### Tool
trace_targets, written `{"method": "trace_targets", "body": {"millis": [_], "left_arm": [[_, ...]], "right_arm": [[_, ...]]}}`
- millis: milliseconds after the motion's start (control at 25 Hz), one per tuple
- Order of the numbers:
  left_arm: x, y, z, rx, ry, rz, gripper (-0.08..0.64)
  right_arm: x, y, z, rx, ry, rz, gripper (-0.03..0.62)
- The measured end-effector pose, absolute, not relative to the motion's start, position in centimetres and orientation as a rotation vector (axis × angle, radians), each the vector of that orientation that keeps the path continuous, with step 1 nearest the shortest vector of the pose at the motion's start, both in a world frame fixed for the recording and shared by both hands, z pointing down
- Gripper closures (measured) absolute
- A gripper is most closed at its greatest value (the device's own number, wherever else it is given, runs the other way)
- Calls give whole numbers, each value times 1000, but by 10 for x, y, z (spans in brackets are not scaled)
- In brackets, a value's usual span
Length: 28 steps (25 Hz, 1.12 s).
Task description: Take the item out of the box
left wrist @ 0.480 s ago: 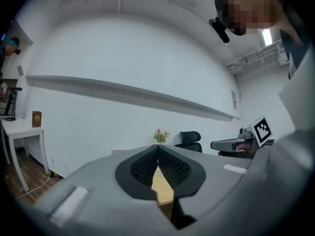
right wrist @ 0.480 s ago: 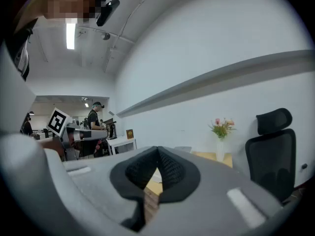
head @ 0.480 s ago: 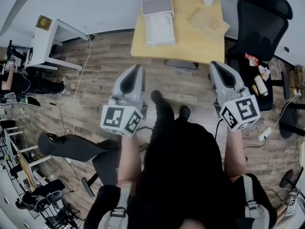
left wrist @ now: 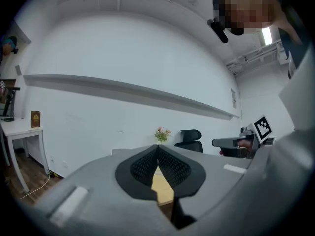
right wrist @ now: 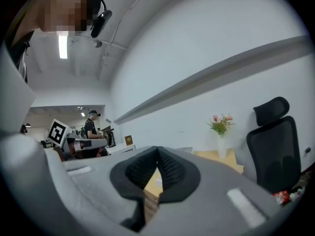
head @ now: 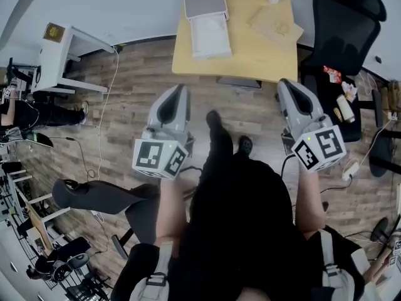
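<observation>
Both grippers clenched and empty, short of the table; the box is not yet reached.

The left gripper point(head: 177, 91) has its jaws pressed together on nothing and hangs over the floor, before the near edge of the table point(head: 250, 58). The box point(head: 207, 19) lies ahead and slightly right of it, by the table's far left corner, lid open, its long axis running away from the person along the left edge. Its contents cannot be made out. The right gripper point(head: 287, 85), likewise closed and empty, faces the table's right half, so the left looks nearer for the reach.
</observation>
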<state>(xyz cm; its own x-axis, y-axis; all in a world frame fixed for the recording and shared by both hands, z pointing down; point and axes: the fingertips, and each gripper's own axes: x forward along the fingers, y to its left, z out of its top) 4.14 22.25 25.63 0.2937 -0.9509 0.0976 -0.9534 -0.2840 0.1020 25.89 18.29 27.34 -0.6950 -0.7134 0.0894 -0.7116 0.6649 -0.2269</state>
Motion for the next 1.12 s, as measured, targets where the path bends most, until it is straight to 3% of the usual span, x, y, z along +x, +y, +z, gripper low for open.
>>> {"method": "trace_targets", "body": {"millis": [1120], "left_arm": [[-77, 25, 264, 2529, -1596, 12, 551]], "right_arm": [[114, 6, 277, -1374, 2946, -348, 589]]}}
